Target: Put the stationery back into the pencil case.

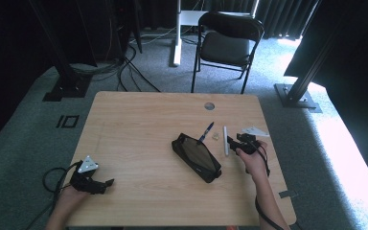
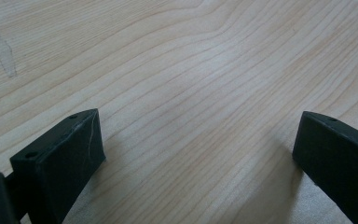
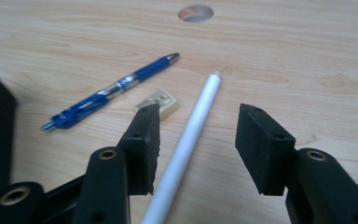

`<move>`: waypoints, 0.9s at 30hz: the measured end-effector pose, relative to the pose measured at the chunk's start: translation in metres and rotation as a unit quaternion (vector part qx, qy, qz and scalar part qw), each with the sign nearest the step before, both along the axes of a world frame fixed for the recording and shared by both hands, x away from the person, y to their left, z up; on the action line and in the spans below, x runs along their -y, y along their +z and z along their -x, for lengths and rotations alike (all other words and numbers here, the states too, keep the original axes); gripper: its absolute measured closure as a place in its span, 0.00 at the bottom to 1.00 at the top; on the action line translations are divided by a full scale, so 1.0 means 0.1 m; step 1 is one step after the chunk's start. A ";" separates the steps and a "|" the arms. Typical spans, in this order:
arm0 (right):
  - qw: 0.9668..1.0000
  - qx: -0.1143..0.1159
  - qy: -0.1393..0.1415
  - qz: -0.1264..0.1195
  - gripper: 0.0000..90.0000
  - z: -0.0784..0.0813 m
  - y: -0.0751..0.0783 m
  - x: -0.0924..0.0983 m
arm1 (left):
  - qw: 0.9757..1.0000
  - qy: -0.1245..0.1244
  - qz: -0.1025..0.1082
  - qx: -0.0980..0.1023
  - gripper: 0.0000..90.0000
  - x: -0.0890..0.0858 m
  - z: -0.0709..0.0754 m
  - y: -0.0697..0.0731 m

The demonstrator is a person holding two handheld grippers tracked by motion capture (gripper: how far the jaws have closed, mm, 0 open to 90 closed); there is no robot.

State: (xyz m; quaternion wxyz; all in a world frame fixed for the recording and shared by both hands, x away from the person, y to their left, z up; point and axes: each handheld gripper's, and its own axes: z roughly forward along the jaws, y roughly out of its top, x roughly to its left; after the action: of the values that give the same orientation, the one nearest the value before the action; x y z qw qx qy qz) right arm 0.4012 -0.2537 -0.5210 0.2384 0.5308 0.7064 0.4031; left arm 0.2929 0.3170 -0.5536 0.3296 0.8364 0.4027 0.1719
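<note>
Right gripper (image 3: 198, 140) hovers over the slim white pencil (image 3: 186, 140) right of the black fabric pencil case (image 1: 196, 157), jaws spread either side, not pressing it. A blue pen (image 3: 112, 91) and small eraser (image 3: 161, 103) lie just left. Left gripper (image 2: 198, 154), jaws wide apart, rests on the light wooden table (image 2: 177, 70) near-left.

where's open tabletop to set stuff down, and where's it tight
Free: the wide bare wood between the left gripper and the black pencil case, plus the far strip of table left of the round hole. Crowded: right of the case, where the blue pen, eraser and white pencil lie by the right gripper.
</note>
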 end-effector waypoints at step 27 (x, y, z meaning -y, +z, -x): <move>0.996 -0.046 -0.040 0.067 0.67 -0.36 -0.30 -0.23 | 1.000 0.000 0.000 0.000 0.02 0.00 0.00 0.00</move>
State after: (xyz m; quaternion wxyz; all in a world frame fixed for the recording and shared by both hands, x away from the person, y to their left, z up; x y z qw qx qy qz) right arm 0.4376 -0.2309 -0.5513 0.2570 0.5593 0.7200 0.3204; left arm 0.2929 0.3170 -0.5536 0.3296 0.8364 0.4027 0.1719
